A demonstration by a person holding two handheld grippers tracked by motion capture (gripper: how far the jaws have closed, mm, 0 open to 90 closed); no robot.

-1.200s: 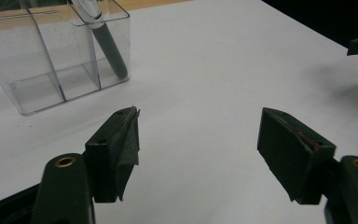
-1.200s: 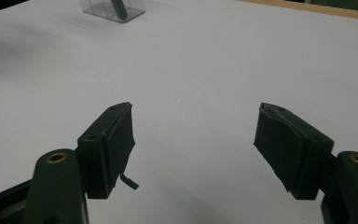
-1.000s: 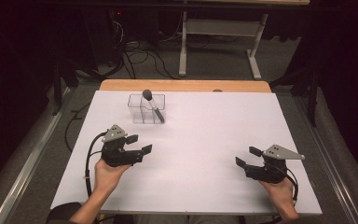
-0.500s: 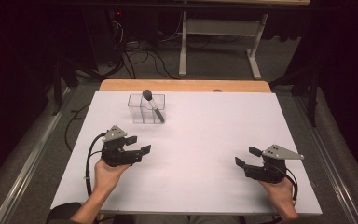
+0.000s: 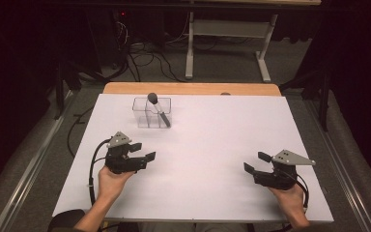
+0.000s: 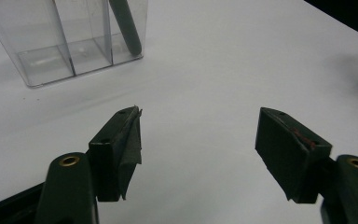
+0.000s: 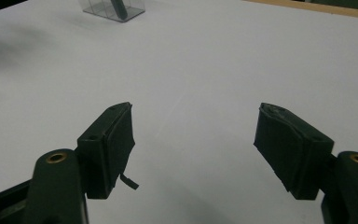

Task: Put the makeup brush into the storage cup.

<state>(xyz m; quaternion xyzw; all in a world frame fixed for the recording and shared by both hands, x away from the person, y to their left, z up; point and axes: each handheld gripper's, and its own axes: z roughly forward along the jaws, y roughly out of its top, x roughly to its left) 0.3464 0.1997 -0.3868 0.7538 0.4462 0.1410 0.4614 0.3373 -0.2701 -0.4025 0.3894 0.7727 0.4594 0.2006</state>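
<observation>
My left gripper (image 5: 139,153) is in the lower left of the high view, above the white table (image 5: 212,145), and its jaws are spread wide with nothing between them. My right gripper (image 5: 257,163) is in the lower right of the same view; its jaws are also spread and empty. The two are well apart from each other. The clear plastic box (image 5: 151,112) stands in the upper left part of the table, beyond my left gripper and not touching it. Inside the box a dark tool with a round head (image 5: 157,108) leans tilted. In the left gripper view the box (image 6: 65,42) is in the upper left corner, and the tool (image 6: 126,25) stands in its right compartment.
</observation>
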